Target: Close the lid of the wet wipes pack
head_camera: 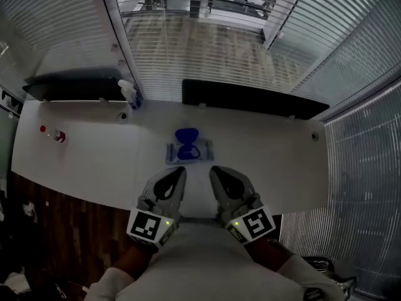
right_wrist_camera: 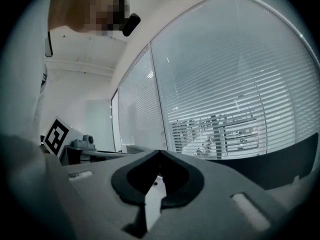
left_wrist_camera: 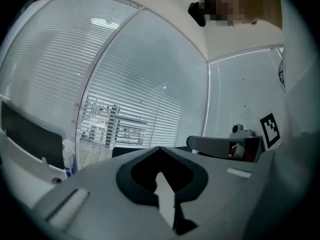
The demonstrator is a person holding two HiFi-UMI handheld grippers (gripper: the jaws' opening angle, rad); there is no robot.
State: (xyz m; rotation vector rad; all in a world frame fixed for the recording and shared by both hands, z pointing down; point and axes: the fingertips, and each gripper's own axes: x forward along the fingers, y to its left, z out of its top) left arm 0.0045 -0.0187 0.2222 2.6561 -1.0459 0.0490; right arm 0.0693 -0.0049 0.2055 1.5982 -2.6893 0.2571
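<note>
The wet wipes pack (head_camera: 189,152) lies flat in the middle of the white table (head_camera: 94,162). Its blue lid (head_camera: 186,135) stands open at the pack's far side. My left gripper (head_camera: 180,170) and right gripper (head_camera: 215,170) hover side by side over the table's near edge, just short of the pack and apart from it. Both point toward it. In the left gripper view the jaws meet at the tip (left_wrist_camera: 160,149), shut on nothing. The right gripper's own view shows its jaws closed too (right_wrist_camera: 160,153), nothing held. Neither gripper view shows the pack.
A spray bottle (head_camera: 130,95) stands at the back left. A long black panel (head_camera: 250,99) runs along the table's far edge, another dark one (head_camera: 72,86) at the left. A small red item (head_camera: 57,135) lies far left. Window blinds fill the background.
</note>
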